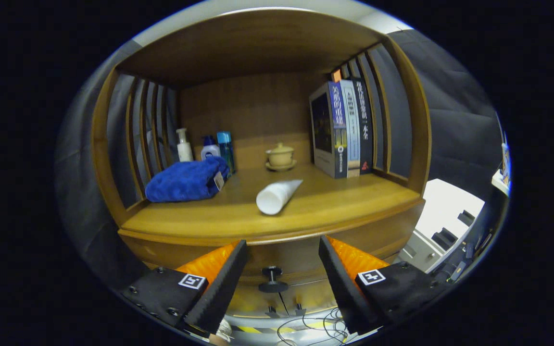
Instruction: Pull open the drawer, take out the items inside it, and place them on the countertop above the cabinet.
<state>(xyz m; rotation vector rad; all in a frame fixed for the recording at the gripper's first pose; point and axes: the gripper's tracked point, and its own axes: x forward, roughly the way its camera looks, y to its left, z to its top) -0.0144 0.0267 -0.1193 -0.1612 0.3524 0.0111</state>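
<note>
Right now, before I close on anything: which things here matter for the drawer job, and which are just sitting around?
For the job:
drawer knob, between the open gripper fingers
drawer front, closed
countertop

Lying about:
blue towel
white tube
bottles behind the towel
lidded cup
books

Smooth, satin-varnished brown wooden worktop [334, 204]; fluffy blue cloth towel [185, 180]; matt white plastic tube [277, 196]; glossy paper-covered books [342, 127]; glazed beige ceramic lidded cup [281, 155].

Staged home booth — wooden cabinet [277, 226], books [344, 129], toiletries [205, 146]
</note>
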